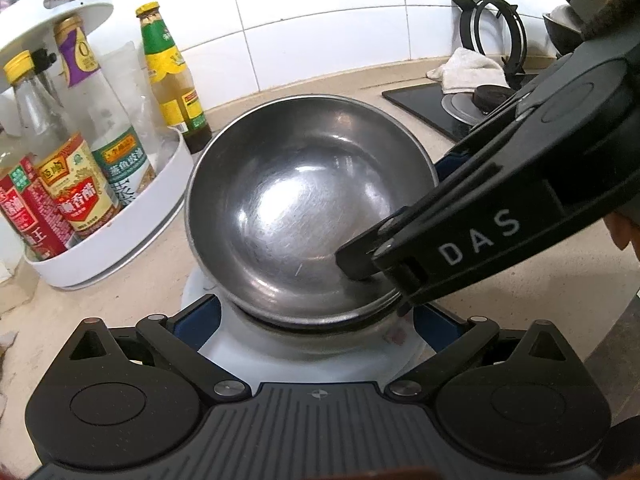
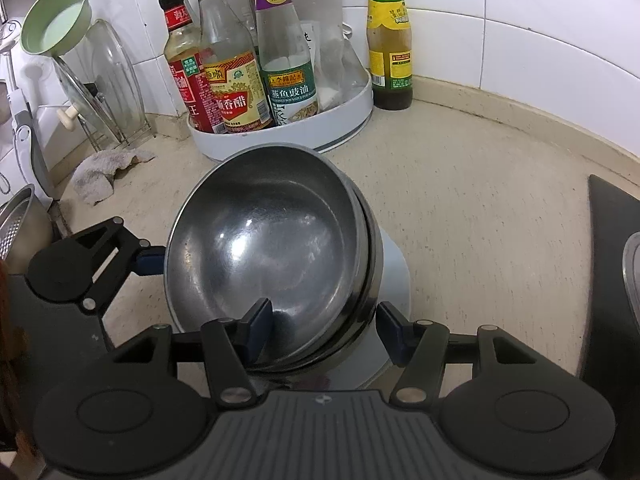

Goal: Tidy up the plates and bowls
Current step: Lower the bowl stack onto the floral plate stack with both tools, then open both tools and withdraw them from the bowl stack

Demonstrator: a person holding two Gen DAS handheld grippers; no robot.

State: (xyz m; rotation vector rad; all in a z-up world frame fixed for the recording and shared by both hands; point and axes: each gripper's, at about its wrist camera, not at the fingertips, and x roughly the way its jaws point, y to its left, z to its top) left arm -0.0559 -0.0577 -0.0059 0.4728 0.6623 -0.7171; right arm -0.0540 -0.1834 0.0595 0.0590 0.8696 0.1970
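Note:
A steel bowl (image 1: 296, 200) (image 2: 264, 240) sits tilted in a second steel bowl (image 2: 370, 264), both stacked on a white bowl (image 1: 320, 356) (image 2: 394, 276) on the beige counter. My left gripper (image 1: 316, 320) straddles the white bowl, its blue pads (image 1: 198, 316) lying against both sides. In the right wrist view one of its fingers (image 2: 152, 258) shows at the bowl's left. My right gripper (image 2: 325, 330) (image 1: 380, 284) is open across the near rim. One pad (image 2: 256, 326) is inside the top bowl and the other (image 2: 394, 334) stands clear outside.
A white turntable rack (image 1: 120, 236) (image 2: 352, 120) of sauce bottles stands just behind the bowls, with a green-labelled bottle (image 1: 176, 80) (image 2: 390, 40) beside it. A black hob (image 1: 420, 100) and cloth (image 1: 468, 68) lie right. Left are a rag (image 2: 104, 172), a lid rack (image 2: 116, 80) and a colander (image 2: 16, 220).

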